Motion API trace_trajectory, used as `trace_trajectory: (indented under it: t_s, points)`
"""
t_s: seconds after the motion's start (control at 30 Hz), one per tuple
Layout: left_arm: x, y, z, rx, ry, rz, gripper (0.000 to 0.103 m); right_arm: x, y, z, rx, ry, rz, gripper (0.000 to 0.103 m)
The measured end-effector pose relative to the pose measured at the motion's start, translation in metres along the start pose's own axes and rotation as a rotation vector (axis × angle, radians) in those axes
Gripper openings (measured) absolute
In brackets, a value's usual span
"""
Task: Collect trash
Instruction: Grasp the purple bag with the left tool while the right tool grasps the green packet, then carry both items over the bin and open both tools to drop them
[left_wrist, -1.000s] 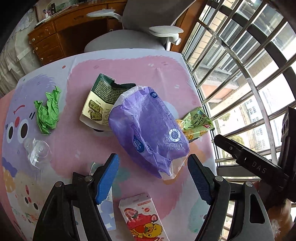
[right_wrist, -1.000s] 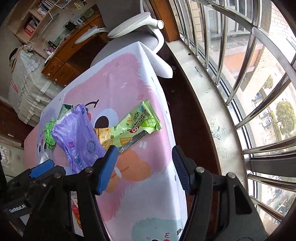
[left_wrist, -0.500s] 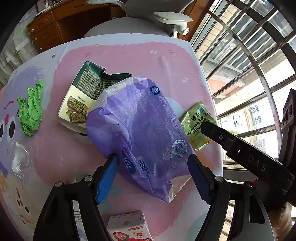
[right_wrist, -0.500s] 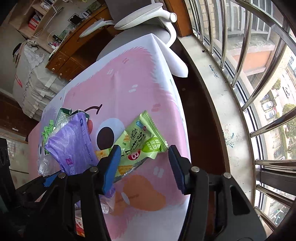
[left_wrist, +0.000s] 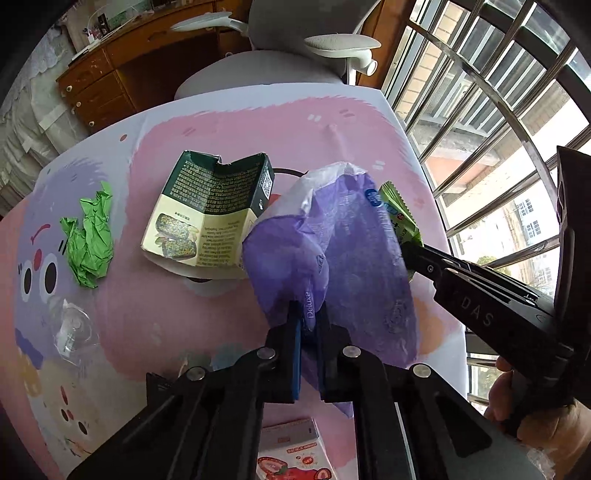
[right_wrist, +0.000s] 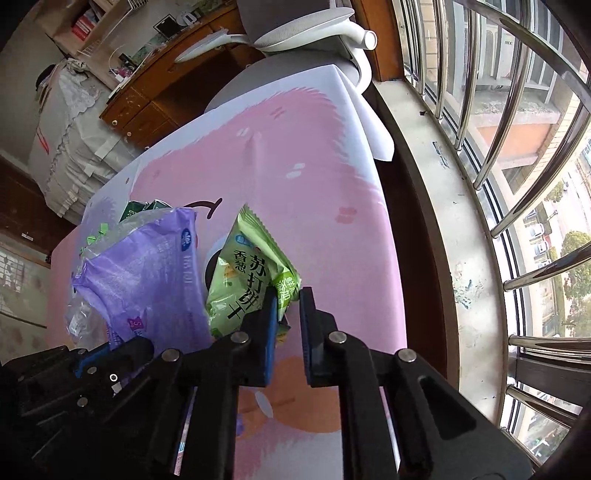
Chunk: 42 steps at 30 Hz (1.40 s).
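Nearest the left wrist camera, the left gripper (left_wrist: 308, 325) has its blue pads drawn in tight on a fold of the purple plastic bag (left_wrist: 343, 258), which hangs bunched and lifted off the pink tablecloth (left_wrist: 236, 133). Beside it, the right gripper (right_wrist: 288, 317) has its fingers nearly together on the lower corner of the green snack wrapper (right_wrist: 251, 273); the pinch looks shallow, catching only the edge. The wrapper touches the bag's right side, and the bag's open mouth appears to be at its far, whitish end. To do this step well, I judge the left grip should hold firm and keep the bag raised so the mouth gapes, while the right gripper carries the wrapper round to that opening rather than pushing it against the bag's side; a slow move suits the thin hold on slick film. Close to the camera lies a red-printed carton (left_wrist: 291, 454). Farther out on the table wait a torn dark green box (left_wrist: 210, 218), a crumpled green paper (left_wrist: 90, 240) and a clear plastic scrap (left_wrist: 70, 332), all apart from the bag.
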<state>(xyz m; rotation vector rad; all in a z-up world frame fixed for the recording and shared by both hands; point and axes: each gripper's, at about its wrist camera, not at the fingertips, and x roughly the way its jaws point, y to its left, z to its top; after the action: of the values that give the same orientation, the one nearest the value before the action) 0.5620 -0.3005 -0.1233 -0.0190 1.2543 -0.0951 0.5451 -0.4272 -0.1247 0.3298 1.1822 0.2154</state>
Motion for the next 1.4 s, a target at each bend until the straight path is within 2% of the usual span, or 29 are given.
trace_trajectory:
  t_s: [0.2,0.43,0.53,0.67,0.83,0.97,1.13,1.3,1.4]
  points:
    - [-0.051,0.019,-0.013,-0.018,-0.082,-0.017,0.004,-0.035,0.011,-0.012,-0.051,-0.046,0.012,0.007]
    - [-0.123,0.045,-0.044,-0.019,-0.175,-0.049,0.004,-0.104,0.034,-0.044,-0.096,-0.148,0.016,0.007]
    - [-0.153,0.056,-0.063,0.000,-0.209,-0.050,0.004,-0.138,0.045,-0.062,-0.095,-0.192,0.013,0.007]
    - [-0.199,0.077,-0.112,0.020,-0.240,-0.063,0.004,-0.182,0.069,-0.100,-0.104,-0.231,0.012,0.007]
    - [-0.241,0.108,-0.188,0.077,-0.275,-0.070,0.004,-0.225,0.109,-0.175,-0.115,-0.261,-0.010,0.007]
    - [-0.265,0.146,-0.260,0.125,-0.282,-0.090,0.004,-0.245,0.148,-0.256,-0.091,-0.282,-0.030,0.007]
    - [-0.283,0.202,-0.353,0.204,-0.267,-0.103,0.004,-0.250,0.205,-0.367,-0.054,-0.292,-0.053,0.007]
    - [-0.285,0.257,-0.435,0.249,-0.210,-0.133,0.004,-0.239,0.253,-0.463,-0.040,-0.234,-0.085,0.007]
    - [-0.282,0.276,-0.480,0.270,-0.169,-0.142,0.004,-0.229,0.274,-0.511,-0.054,-0.174,-0.115,0.007]
